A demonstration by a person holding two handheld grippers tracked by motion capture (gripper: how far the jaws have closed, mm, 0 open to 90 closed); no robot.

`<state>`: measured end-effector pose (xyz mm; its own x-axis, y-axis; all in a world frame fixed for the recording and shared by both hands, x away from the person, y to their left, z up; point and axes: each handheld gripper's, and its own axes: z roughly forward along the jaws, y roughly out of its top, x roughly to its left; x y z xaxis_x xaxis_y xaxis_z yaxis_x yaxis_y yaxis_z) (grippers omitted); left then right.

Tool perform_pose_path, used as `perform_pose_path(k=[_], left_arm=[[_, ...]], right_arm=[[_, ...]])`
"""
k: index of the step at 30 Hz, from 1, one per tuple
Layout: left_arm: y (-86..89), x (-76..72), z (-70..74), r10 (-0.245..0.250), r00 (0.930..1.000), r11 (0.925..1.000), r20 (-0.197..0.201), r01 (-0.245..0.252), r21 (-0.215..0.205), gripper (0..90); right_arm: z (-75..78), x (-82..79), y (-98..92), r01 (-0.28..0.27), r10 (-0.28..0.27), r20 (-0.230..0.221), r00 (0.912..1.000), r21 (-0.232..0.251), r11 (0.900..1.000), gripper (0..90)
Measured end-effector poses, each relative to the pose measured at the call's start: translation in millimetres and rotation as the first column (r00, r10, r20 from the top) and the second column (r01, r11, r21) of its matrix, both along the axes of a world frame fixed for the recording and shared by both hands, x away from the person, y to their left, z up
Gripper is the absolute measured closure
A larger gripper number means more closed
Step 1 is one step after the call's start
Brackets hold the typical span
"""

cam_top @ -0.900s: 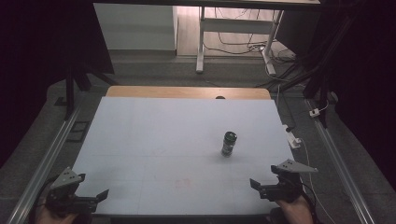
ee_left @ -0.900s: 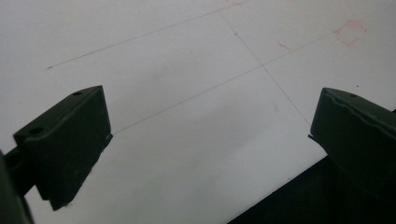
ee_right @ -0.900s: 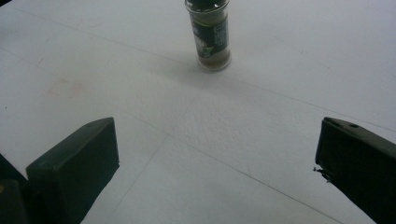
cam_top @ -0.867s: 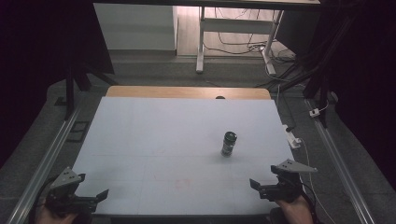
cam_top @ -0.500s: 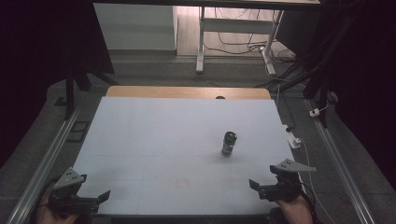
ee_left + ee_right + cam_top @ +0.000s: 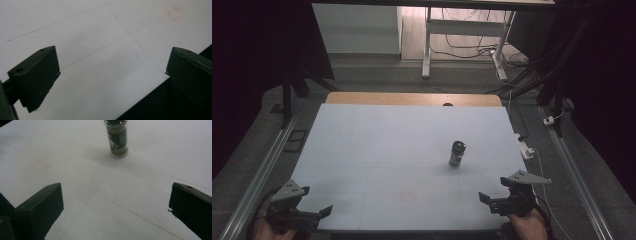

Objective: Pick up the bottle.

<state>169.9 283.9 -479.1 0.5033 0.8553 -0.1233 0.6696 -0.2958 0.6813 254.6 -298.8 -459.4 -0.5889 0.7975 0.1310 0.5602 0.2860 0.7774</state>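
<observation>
High view: white table (image 6: pixel 377 150), matte sheet, wooden strip at far edge. Small jar (image 6: pixel 457 154) upright, right of centre, dark cap. Left gripper (image 6: pixel 324 212) low at near-left corner, right gripper (image 6: pixel 484 198) at near-right edge, jar well ahead of it.

Left gripper view: jaws wide apart, nothing between; faint pencil lines, red mark (image 6: pixel 175 13) on sheet.

Right gripper view: jaws spread, empty. Jar cylindrical, probably glass, labelled, brownish contents. Risk: tall narrow jar, off-centre approach could tip it.
</observation>
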Motion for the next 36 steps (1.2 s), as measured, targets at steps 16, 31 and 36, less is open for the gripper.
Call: perform_pose_path(k=[16, 31, 36], left_arm=[[4.5, 2.6, -0.6, -0.018, 0.9996, 0.9971, -0.020, 0.016, -0.074, 0.8], [7.1, 3.0, -1.2, -0.008, 0.9996, 0.9957, -0.027, 0.005, -0.092, 1.2], [8.5, 2.5, -1.2, -0.003, 0.9997, 0.9946, -0.023, 0.001, -0.104, 0.9]], right_arm=[[4.7, 4.0, 5.6, -0.002, 0.001, 0.025, 0.9997, 0.025, 1.000, 0.0], [1.7, 21.4, 17.2, -0.037, 0.036, 0.022, 0.9991, 0.026, 0.999, 0.0], [-1.6, 30.7, 21.2, -0.046, 0.046, 0.003, 0.9989, 0.020, 0.999, 0.0]])
